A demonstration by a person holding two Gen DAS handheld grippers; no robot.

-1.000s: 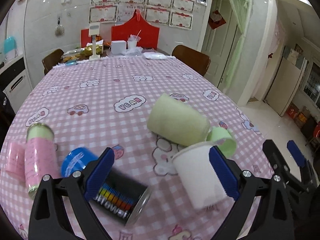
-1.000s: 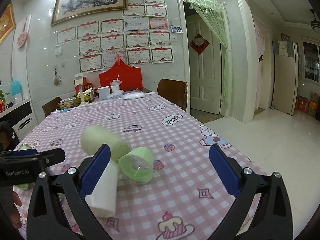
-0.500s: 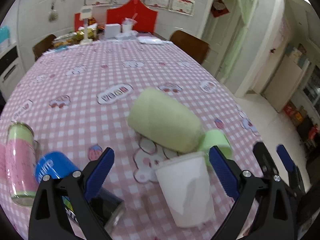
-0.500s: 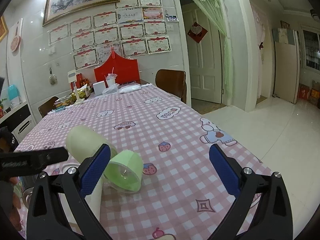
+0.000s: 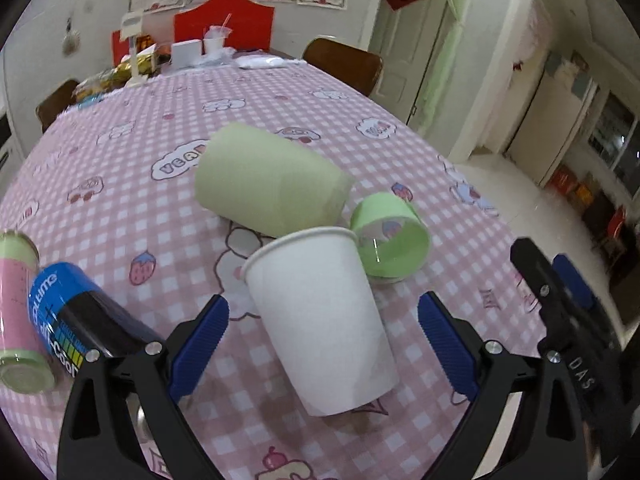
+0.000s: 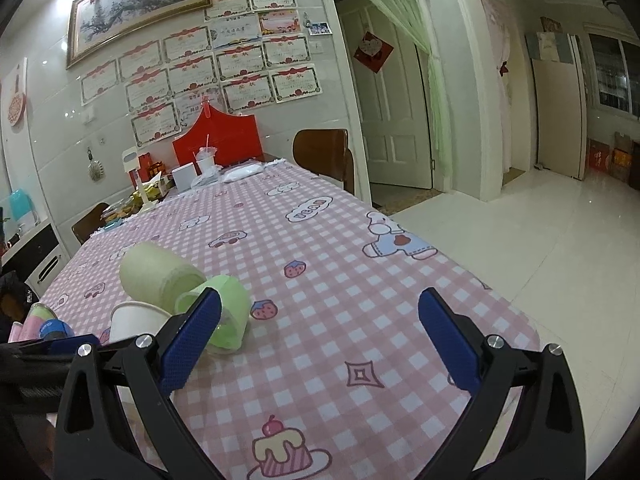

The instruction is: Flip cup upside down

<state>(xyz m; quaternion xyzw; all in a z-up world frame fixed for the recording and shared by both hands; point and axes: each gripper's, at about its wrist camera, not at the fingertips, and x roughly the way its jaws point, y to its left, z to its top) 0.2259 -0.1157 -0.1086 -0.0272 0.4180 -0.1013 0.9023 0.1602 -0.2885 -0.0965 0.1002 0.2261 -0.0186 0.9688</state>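
Observation:
A white paper cup (image 5: 320, 316) stands upright on the pink checked tablecloth, its open mouth up. My left gripper (image 5: 322, 330) is open, with its blue pads on either side of the cup and not touching it. The cup's rim also shows in the right wrist view (image 6: 134, 316), left of my right gripper (image 6: 320, 336), which is open and empty above the tablecloth near the table's right edge.
A large pale green cup (image 5: 268, 180) lies on its side behind the white cup. A small green cup (image 5: 390, 236) lies beside it. A blue and black can (image 5: 76, 316) and a pink can (image 5: 16, 312) lie at left. Clutter (image 6: 192, 176) sits at the far end.
The white cup went from tilted in the left gripper's grasp to standing upright between the open pads. The left gripper moved closer and lower. The right gripper drew back to the right.

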